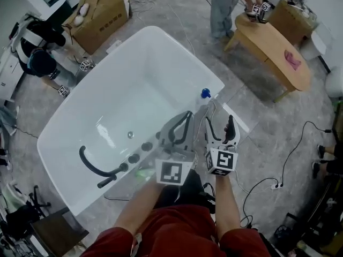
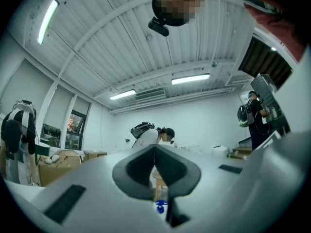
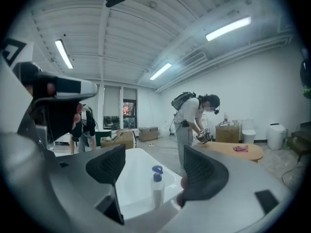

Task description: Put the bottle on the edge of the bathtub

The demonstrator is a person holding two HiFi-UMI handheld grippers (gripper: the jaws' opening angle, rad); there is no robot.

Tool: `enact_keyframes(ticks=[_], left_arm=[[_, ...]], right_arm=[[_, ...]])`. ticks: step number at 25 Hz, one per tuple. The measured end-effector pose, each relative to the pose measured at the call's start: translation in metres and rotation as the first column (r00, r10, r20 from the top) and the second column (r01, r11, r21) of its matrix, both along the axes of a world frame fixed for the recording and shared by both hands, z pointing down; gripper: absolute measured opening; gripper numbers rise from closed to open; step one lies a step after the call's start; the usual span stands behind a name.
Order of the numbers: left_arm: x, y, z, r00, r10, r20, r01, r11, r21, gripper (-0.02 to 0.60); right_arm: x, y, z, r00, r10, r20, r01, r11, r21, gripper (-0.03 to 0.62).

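A clear bottle (image 1: 203, 101) with a blue pump cap stands upright on the right rim of the white bathtub (image 1: 80, 119). My right gripper (image 1: 220, 123) is open just short of it, and nothing sits between its fingers. In the right gripper view the bottle (image 3: 156, 193) stands ahead of that gripper (image 3: 153, 160), centred in the gap between the jaws. My left gripper (image 1: 184, 121) hovers over the tub's near rim beside the right one, with its jaws pressed together on nothing. In the left gripper view only the bottle's blue cap (image 2: 160, 208) shows below my left gripper (image 2: 155, 152).
A black faucet with hand shower (image 1: 101, 170) and black knobs (image 1: 139, 152) sit on the tub's near rim. A wooden table (image 1: 273, 50) stands at the far right with a person beside it. A cardboard box (image 1: 102, 12) and another person are at the far left. Cables (image 1: 278, 182) cross the floor on the right.
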State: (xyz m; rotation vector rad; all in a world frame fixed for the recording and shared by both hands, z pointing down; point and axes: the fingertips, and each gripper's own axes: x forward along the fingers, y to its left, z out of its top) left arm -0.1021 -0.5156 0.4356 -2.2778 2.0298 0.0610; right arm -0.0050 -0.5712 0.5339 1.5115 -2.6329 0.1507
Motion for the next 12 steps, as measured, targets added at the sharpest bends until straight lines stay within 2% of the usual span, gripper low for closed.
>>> enact_keyframes(ticks=[3,12], left_arm=[[0.006,0.017,-0.02,0.999,0.012,-0.039,-0.011,0.999,0.034,0.018],[0.017,0.077,-0.059,0.995,0.101,-0.023,-0.099,0.992,0.083,0.017]], right_arm=[[0.011,0.025,-0.04,1.0,0.016,0.021,-0.017,0.999,0.049,0.365],[0.033,0.115,-0.128,0.994,0.103,0.034,-0.107,0.979,0.176,0.364]])
